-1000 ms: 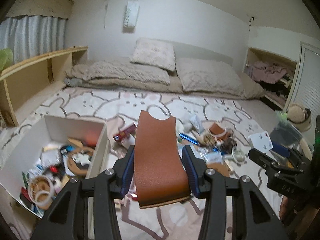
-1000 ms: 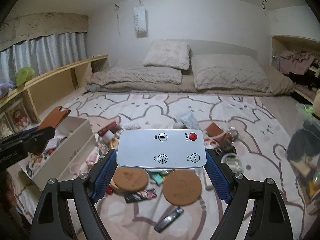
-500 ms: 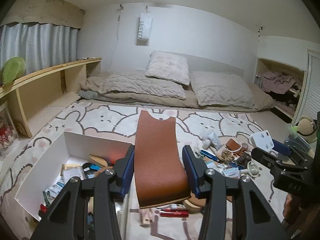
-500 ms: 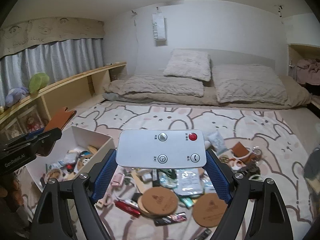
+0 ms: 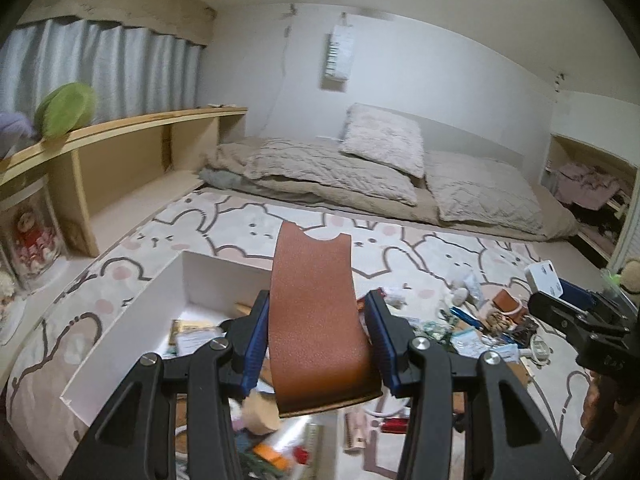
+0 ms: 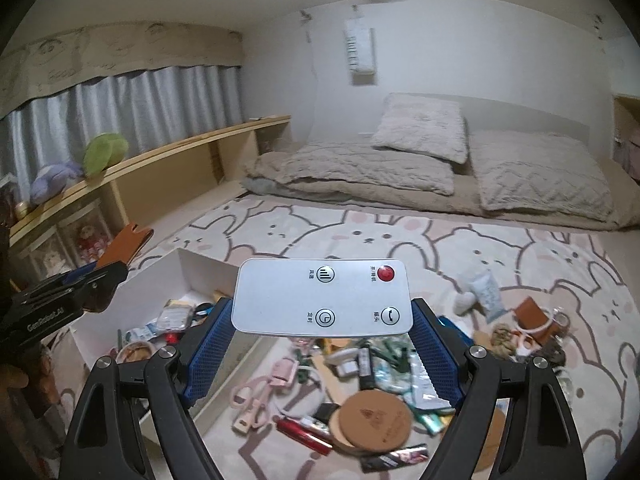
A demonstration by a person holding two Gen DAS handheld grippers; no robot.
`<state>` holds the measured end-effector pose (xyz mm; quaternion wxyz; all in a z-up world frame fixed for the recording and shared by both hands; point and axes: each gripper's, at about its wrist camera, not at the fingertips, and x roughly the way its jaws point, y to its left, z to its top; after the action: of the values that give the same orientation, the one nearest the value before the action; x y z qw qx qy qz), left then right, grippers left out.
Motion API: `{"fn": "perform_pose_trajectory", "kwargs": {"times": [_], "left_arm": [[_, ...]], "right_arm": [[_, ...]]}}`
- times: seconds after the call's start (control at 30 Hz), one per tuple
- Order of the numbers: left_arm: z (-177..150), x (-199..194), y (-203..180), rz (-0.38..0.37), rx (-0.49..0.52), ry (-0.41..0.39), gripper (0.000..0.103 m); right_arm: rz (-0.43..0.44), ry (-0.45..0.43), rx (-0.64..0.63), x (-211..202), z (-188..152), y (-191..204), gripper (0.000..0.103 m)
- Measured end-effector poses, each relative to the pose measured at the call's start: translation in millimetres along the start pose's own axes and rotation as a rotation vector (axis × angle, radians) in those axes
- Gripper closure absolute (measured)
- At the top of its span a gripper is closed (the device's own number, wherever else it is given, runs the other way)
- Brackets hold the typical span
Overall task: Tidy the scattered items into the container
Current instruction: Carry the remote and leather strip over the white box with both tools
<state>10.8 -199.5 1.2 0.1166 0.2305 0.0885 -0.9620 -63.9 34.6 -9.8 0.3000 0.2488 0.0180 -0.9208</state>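
A white open box (image 5: 120, 344) is set on the bunny-patterned rug (image 5: 248, 232), at the near left of the scene, with small packets and odds and ends already heaped inside it. A curved brown leather piece (image 5: 316, 320) with a notch cut in its far end is gripped at its sides by the clenched jaws of the left gripper (image 5: 318, 344) and is held up over the right-hand part of the box. A flat white remote (image 6: 323, 298) with a red button is clamped across its width by the jaws of the right gripper (image 6: 322, 344), just to the right of the box's right wall.

To the right of the box and beyond it, scattered items (image 6: 372, 372) are strewn over the rug: two round cork coasters (image 6: 374, 422) overlapping each other, pink scissors (image 6: 256, 400), a red tube (image 6: 304, 436) that may be a lipstick, though it is blurred, foil packets and a small white pouch (image 6: 486, 292).

At the far side, a beige quilt and pillows (image 5: 384, 148) are laid against the wall. A wooden shelf (image 5: 120, 148) runs along the left, with a green soft toy (image 5: 66, 106) on top.
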Motion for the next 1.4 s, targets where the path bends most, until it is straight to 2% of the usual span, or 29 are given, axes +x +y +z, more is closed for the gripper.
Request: {"fn": "perform_pose_trajectory", "kwargs": {"times": [0.27, 0.53, 0.7, 0.83, 1.17, 1.4], "left_arm": [[-5.0, -3.5, 41.0, 0.046, -0.06, -0.007, 0.057], [-10.3, -1.3, 66.9, 0.048, -0.101, -0.003, 0.057], [-12.9, 2.0, 75.4, 0.043, -0.12, 0.008, 0.057], [-14.0, 3.2, 79.2, 0.042, -0.131, 0.01, 0.057], [-17.8, 9.3, 84.3, 0.041, -0.15, 0.028, 0.057], [-22.1, 14.7, 86.6, 0.034, -0.157, 0.049, 0.057]], "right_arm": [[0.076, 0.029, -0.051, 23.0, 4.5, 39.3, 0.017], [0.176, 0.083, -0.102, 45.2, 3.3, 78.9, 0.017], [0.24, 0.16, -0.167, 63.8, -4.6, 103.9, 0.017], [0.282, 0.259, -0.255, 84.5, -17.4, 123.9, 0.017], [0.335, 0.434, -0.474, 108.6, -47.1, 168.6, 0.017], [0.341, 0.528, -0.584, 119.5, -63.5, 181.9, 0.017]]}}
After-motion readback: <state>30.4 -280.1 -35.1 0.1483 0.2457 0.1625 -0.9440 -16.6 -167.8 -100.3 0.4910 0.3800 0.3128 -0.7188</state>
